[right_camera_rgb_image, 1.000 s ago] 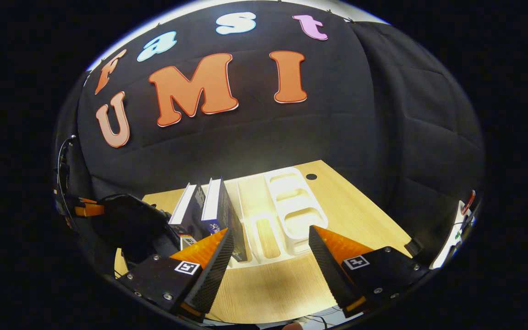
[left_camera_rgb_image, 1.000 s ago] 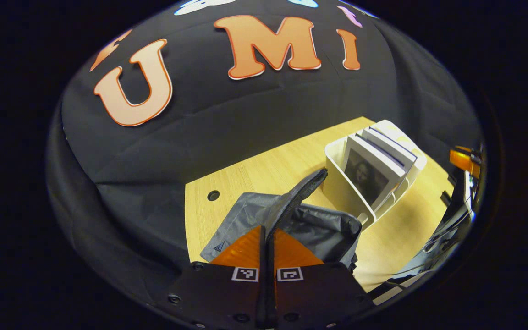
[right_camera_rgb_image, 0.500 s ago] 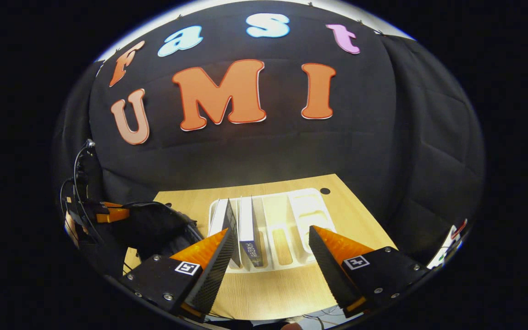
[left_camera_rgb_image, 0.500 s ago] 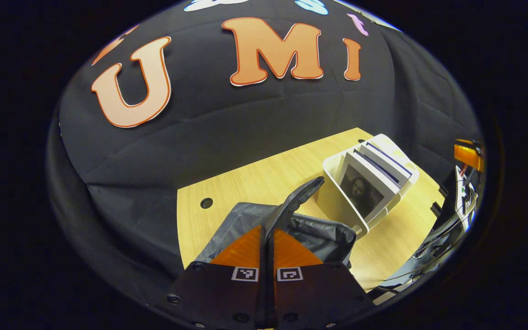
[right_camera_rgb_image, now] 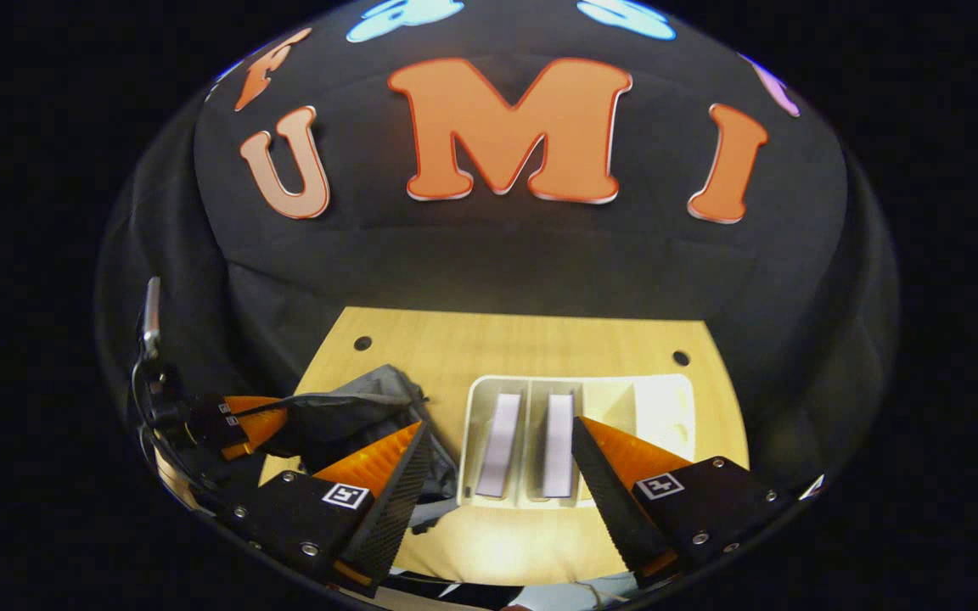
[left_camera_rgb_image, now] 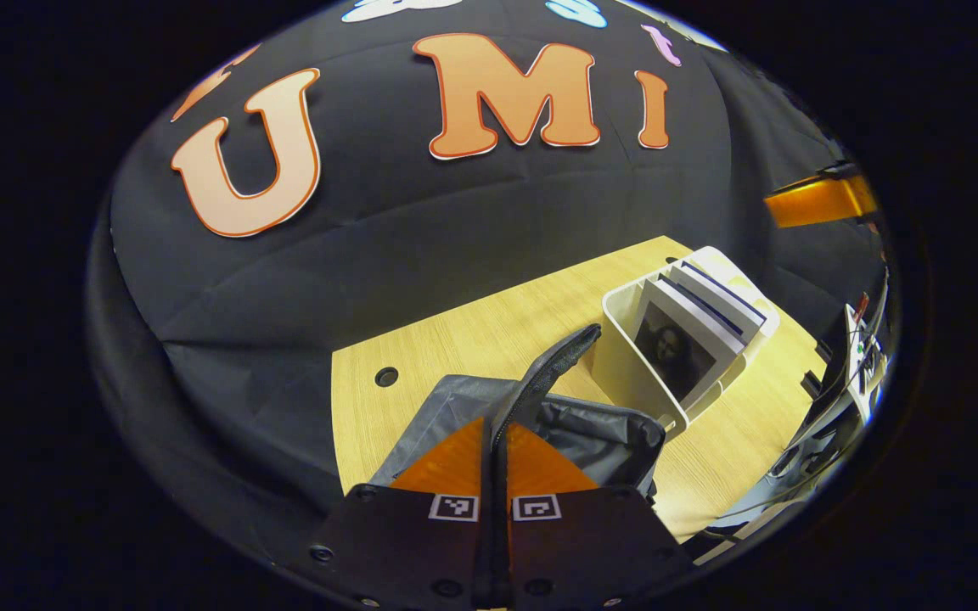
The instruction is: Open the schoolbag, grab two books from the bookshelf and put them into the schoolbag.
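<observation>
Left gripper (left_camera_rgb_image: 493,437): clamped on the schoolbag (left_camera_rgb_image: 578,424) flap, holding the mouth up.
Right gripper (right_camera_rgb_image: 497,458): jaws spread, empty — above two books (right_camera_rgb_image: 497,443) upright in the bookshelf (right_camera_rgb_image: 659,407).
Axis: spines run away from the fingers; the bag lies to their left.

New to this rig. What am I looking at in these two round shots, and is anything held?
No robot arm here: a person holds a two-finger gripper in each hand, and a fisheye camera rides on each one, looking along its fingers.

In the left gripper view, the left gripper is shut on the raised flap of the grey schoolbag, which lies on a wooden table.

In the right gripper view, the right gripper is open and holds nothing, looking down over the white bookshelf, where two books stand upright in neighbouring slots. The left gripper shows there too, at the bag's left.
</observation>
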Demonstrator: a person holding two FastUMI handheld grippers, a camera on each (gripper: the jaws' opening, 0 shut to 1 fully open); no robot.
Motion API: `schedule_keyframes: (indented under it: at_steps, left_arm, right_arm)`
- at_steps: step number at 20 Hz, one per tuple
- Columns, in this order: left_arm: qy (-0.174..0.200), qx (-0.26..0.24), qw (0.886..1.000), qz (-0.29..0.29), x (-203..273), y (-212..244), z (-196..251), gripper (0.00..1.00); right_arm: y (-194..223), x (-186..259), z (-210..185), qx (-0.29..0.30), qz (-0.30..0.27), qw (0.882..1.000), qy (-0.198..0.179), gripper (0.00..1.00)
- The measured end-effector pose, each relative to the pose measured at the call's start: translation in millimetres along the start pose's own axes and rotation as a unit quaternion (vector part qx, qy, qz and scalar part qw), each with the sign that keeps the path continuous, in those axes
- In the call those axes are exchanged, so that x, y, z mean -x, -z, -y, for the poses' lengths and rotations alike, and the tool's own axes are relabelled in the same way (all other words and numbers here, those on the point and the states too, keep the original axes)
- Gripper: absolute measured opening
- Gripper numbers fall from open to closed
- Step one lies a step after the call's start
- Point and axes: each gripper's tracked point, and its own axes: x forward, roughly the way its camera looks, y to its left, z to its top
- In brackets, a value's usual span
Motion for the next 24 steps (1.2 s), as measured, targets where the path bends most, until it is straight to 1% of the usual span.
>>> schedule_keyframes:
  at_steps: [1, 3, 5, 7, 8, 9, 13, 17, 18, 19, 20, 21, 22, 23, 24]
  left_arm:
    - [0.003, 0.003, 1.0, -0.002, 0, 3, 0, 0.01]
    - [0.001, 0.007, 1.0, -0.004, -1, 6, -3, 0.01]
    - [0.0, 0.013, 1.0, -0.004, -3, 7, -6, 0.01]
    - [0.0, 0.018, 1.0, -0.005, -4, 9, -9, 0.01]
    - [0.0, 0.019, 1.0, -0.006, -5, 10, -11, 0.01]
    - [-0.001, 0.019, 1.0, -0.007, -5, 9, -12, 0.01]
    - [0.002, 0.018, 1.0, -0.011, -9, 8, -13, 0.01]
    - [0.003, 0.02, 1.0, -0.016, -12, 10, -13, 0.01]
    - [0.003, 0.022, 1.0, -0.017, -12, 11, -14, 0.01]
    - [0.004, 0.023, 1.0, -0.018, -12, 11, -13, 0.0]
    - [0.004, 0.023, 1.0, -0.019, -12, 12, -14, 0.0]
    - [0.004, 0.024, 1.0, -0.019, -13, 12, -14, 0.0]
    - [0.004, 0.025, 0.999, -0.02, -13, 13, -13, 0.0]
    - [0.005, 0.026, 0.999, -0.021, -13, 12, -12, 0.0]
    - [0.007, 0.026, 0.999, -0.021, -12, 13, -12, 0.0]
  right_arm:
    - [4, -13, -2, -0.012, -0.032, 0.999, -0.006, 0.98]
    - [15, -45, 1, -0.021, -0.085, 0.996, -0.001, 0.99]
    - [28, -72, 6, -0.009, -0.119, 0.993, 0.015, 0.99]
    - [40, -91, 6, -0.006, -0.153, 0.988, 0.022, 0.99]
    - [46, -100, 6, -0.013, -0.163, 0.986, 0.026, 1.0]
    - [50, -108, 5, -0.018, -0.17, 0.985, 0.027, 0.99]
    - [73, -133, 8, -0.015, -0.2, 0.979, 0.04, 0.99]
    - [95, -157, 9, -0.032, -0.224, 0.973, 0.048, 0.93]
    - [100, -162, 9, -0.038, -0.229, 0.971, 0.049, 0.88]
    - [103, -167, 10, -0.043, -0.234, 0.97, 0.049, 0.85]
    - [106, -168, 13, -0.044, -0.238, 0.969, 0.053, 0.8]
    - [101, -170, 18, -0.044, -0.231, 0.97, 0.061, 0.67]
    - [99, -171, 18, -0.05, -0.227, 0.971, 0.06, 0.52]
    - [96, -170, 19, -0.059, -0.228, 0.97, 0.061, 0.43]
    - [96, -169, 18, -0.061, -0.227, 0.97, 0.062, 0.4]
